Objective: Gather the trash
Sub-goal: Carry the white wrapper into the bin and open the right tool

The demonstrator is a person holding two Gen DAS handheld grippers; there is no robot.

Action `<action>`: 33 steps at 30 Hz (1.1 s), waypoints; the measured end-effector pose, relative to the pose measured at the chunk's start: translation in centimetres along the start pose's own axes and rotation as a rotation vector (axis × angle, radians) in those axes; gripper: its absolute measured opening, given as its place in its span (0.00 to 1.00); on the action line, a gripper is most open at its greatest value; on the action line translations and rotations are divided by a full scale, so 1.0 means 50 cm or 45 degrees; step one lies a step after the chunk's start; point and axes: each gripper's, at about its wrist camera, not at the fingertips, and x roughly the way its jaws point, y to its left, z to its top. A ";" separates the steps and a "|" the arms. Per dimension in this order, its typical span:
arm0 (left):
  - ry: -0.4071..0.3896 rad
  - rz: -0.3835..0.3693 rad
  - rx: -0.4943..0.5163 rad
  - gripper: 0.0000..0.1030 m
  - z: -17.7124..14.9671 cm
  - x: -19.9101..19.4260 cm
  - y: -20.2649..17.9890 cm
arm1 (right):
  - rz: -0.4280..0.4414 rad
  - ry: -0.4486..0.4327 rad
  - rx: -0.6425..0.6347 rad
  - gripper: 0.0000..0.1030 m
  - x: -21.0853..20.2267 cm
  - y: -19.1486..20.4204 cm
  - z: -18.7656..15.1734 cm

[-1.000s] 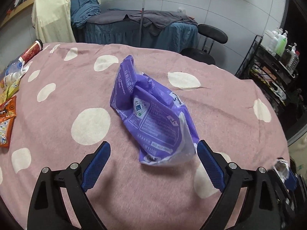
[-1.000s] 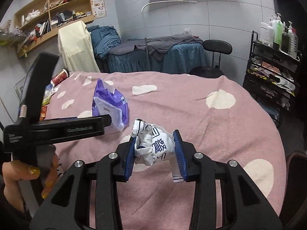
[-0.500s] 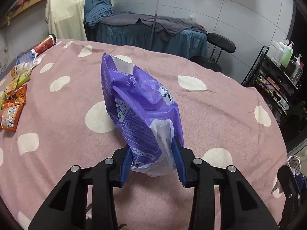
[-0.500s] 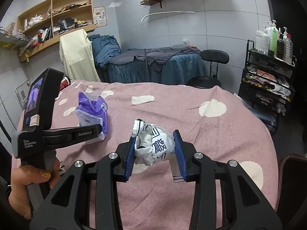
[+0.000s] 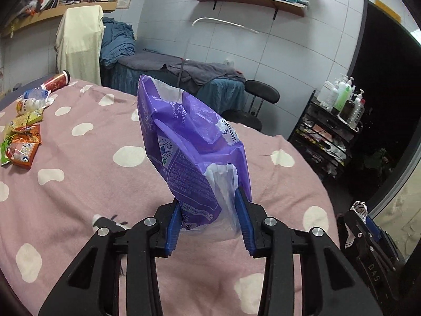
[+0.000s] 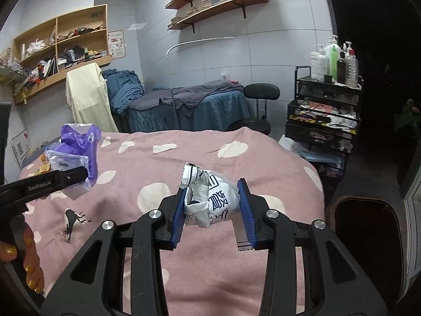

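Observation:
My left gripper (image 5: pixel 209 217) is shut on the lower end of a purple plastic bag (image 5: pixel 189 142), which stands up from the jaws, lifted off the pink spotted blanket (image 5: pixel 79 184). A crumpled white wrapper (image 6: pixel 210 197) with dark print sits pinched in my right gripper (image 6: pixel 211 210), held above the blanket (image 6: pixel 263 163). In the right wrist view the purple bag (image 6: pixel 79 144) appears at the left in the left gripper (image 6: pixel 79 175), with a hand (image 6: pixel 26 263) on its handle. The right gripper's tip (image 5: pixel 364 214) shows at the right edge of the left wrist view.
Snack packets (image 5: pixel 23 144), bottles (image 5: pixel 31 97) and a red can (image 5: pixel 56 80) lie at the blanket's far left. A black stool (image 6: pixel 260 92), a blue-covered bed (image 6: pixel 189 105) and a black cart with bottles (image 6: pixel 329 110) stand beyond. A dark bin (image 6: pixel 365 237) sits at the lower right.
My left gripper closed on the purple bag and lifted it off the blanket. Both grippers rose and tilted up, so more of the room shows. The right kept its wrapper.

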 end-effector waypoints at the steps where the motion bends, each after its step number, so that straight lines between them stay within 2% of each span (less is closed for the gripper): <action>1: -0.010 -0.015 0.015 0.37 -0.009 -0.012 -0.018 | -0.014 -0.003 0.012 0.37 -0.010 -0.014 -0.005; 10: 0.000 -0.093 0.129 0.37 -0.060 -0.035 -0.106 | -0.283 -0.004 0.083 0.37 -0.054 -0.153 -0.045; 19: 0.012 -0.183 0.282 0.37 -0.104 -0.044 -0.189 | -0.536 0.157 0.194 0.37 -0.028 -0.296 -0.086; 26: 0.054 -0.237 0.360 0.37 -0.130 -0.032 -0.235 | -0.580 0.329 0.272 0.38 0.023 -0.376 -0.141; 33: 0.098 -0.289 0.459 0.38 -0.157 -0.021 -0.289 | -0.603 0.452 0.308 0.39 0.061 -0.400 -0.189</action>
